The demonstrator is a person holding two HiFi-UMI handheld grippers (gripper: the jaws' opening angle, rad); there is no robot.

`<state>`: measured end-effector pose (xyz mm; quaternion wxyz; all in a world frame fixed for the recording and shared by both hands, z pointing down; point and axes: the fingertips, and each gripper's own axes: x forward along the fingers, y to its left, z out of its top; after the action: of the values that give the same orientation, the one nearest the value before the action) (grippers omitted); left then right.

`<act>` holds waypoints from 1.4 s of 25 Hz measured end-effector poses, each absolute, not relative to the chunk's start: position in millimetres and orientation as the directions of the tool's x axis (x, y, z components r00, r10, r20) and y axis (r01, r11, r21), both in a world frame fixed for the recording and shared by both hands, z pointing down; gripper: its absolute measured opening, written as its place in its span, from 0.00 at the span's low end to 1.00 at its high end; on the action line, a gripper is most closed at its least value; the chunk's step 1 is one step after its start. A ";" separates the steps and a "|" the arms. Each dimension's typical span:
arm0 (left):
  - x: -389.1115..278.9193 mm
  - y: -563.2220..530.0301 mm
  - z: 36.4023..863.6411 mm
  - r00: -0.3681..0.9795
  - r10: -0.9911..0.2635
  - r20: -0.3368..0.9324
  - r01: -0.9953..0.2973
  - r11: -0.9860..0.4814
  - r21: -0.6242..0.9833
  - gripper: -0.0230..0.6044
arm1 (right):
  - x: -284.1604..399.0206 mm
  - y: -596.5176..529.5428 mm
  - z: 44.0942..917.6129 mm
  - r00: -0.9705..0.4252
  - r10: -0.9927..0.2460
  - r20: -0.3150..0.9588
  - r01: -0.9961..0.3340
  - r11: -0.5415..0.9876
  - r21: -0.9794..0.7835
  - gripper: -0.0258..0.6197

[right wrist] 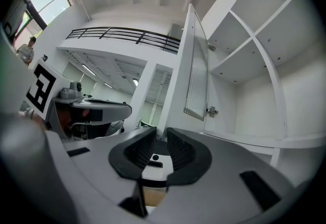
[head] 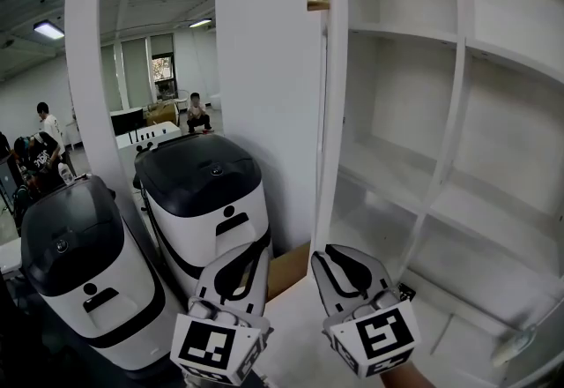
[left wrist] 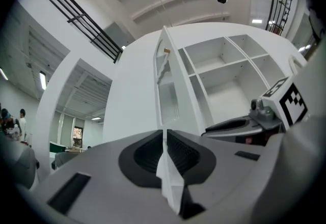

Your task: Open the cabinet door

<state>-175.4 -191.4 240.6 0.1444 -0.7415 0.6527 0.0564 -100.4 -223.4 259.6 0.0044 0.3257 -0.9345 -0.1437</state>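
Standing along the right side, the white cabinet [head: 455, 113] shows its shelves and 1 slim upright divider. The cabinet door [right wrist: 196, 60] is already swung out from the cabinet's left edge. It is seen almost edge-on from the head, and its recessed inner face shows in the right gripper view, with a hinge [right wrist: 211, 111] at its far edge. Left of the door stands a white partition [head: 264, 95], and in front of it are 2 white machines with black domed tops, 1 near the partition's foot [head: 207, 201] and 1 further left [head: 79, 272]. The left gripper [left wrist: 164, 132] is held low in front of the nearer machine, clear of the door, with its jaws pressed together on nothing. The right gripper [right wrist: 161, 131] is just beside it, below the door's free edge without touching it. Its jaws stand a narrow gap apart with nothing between them. A piece of brown cardboard [head: 289, 270] lies at the partition's foot. 2 people [head: 198, 113] [head: 46, 123] show in the room beyond. A small brass knob [head: 317, 3] juts from the top of the door's outer face.
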 end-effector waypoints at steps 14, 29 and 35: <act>-100.9 -214.1 201.7 0.386 -0.887 -0.255 -0.914 -0.331 -0.233 0.22 | -101.1 -222.3 261.8 -0.809 -0.584 -0.060 -0.575 0.768 0.283 0.15; -101.4 -225.8 198.6 0.389 -0.879 -0.275 -0.916 -0.337 -0.218 0.22 | -106.8 -220.4 260.1 -0.835 -0.543 -0.087 -0.543 0.789 0.289 0.15; -109.7 -224.1 201.0 0.370 -0.884 -0.285 -0.924 -0.319 -0.211 0.21 | -109.5 -213.0 259.4 -0.845 -0.525 -0.098 -0.528 0.794 0.300 0.15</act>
<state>-109.7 -224.1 201.0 0.1704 -0.8100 0.5580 0.0587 -109.5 -213.0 259.4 -0.0047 0.2780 -0.9472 -0.1596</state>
